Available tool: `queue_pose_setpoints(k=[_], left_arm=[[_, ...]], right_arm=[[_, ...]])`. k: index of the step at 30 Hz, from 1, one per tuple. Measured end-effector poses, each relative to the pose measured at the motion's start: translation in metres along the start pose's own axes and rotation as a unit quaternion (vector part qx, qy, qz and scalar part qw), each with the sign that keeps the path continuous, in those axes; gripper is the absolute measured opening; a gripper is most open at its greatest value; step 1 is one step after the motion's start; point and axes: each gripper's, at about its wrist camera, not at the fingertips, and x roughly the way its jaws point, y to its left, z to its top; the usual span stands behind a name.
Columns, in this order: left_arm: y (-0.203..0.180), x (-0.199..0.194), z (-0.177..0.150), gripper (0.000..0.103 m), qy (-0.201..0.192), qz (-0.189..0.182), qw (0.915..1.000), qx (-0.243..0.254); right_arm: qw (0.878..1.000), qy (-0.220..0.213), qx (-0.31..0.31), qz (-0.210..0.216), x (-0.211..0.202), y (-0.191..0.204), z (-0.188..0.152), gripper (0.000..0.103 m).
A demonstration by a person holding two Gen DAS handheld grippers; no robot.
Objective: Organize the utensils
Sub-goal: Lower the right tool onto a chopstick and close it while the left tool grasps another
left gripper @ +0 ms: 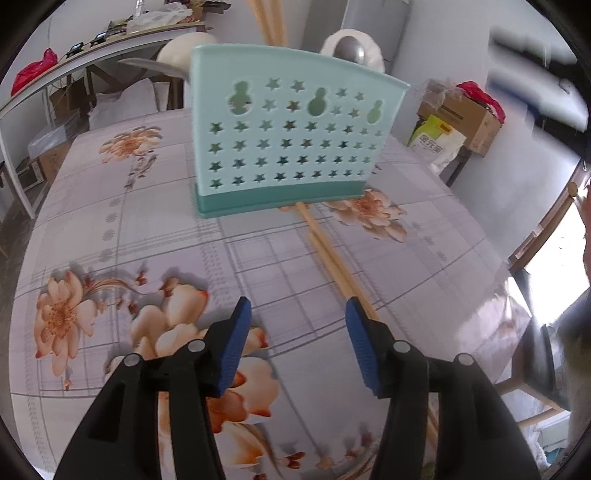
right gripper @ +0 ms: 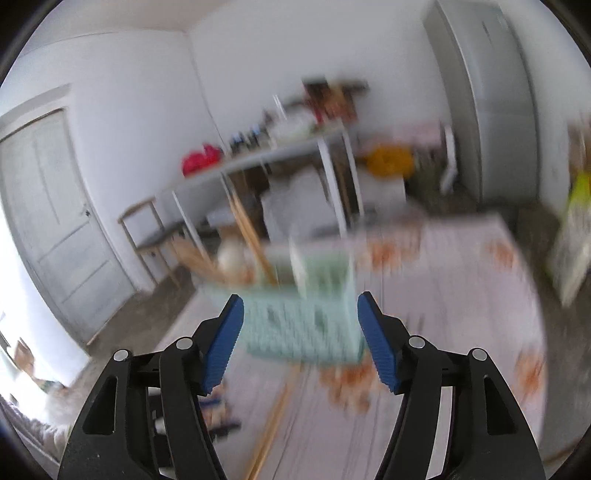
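Observation:
A mint-green utensil holder [left gripper: 291, 133] with star cut-outs stands upright on the flowered tablecloth [left gripper: 147, 229]. Wooden chopsticks [left gripper: 271, 22] and white spoons [left gripper: 351, 50] stick up out of it. A pair of wooden chopsticks [left gripper: 328, 251] lies on the cloth, running from the holder's base towards my left gripper [left gripper: 298, 314], which is open above the cloth with nothing between its blue pads. In the blurred right wrist view my right gripper [right gripper: 300, 308] is open and empty, a short way in front of the holder [right gripper: 306, 325]. The loose chopsticks [right gripper: 275, 421] lie below it.
A long shelf [left gripper: 92, 62] with clutter and a red bag [left gripper: 35, 72] runs behind the table on the left. Cardboard boxes [left gripper: 465, 122] and a yellow-green bag [left gripper: 437, 142] stand at the right. A grey door [right gripper: 55, 229] and a tall cabinet [right gripper: 491, 103] show in the right wrist view.

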Motion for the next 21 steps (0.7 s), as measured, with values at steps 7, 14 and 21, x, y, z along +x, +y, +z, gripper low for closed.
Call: queue_pose_setpoints(k=[7,14,21], left_arm=[[-0.018,0.009,-0.001,0.054,0.017,-0.014,0.9993,0.029],[-0.030,0.020,-0.006,0.054,0.038,-0.007,0.9978,0.055],[-0.034,0.022,-0.008,0.055,0.037,0.011,0.9972,0.064]], right_arm=[[0.987,0.123,0.105,-0.024,0.041,-0.018,-0.088,0.061],[0.982,0.137,0.125,-0.024,0.042,-0.017,-0.106,0.062],[0.981,0.144,0.127,-0.023,0.046,-0.019,-0.107,0.062]])
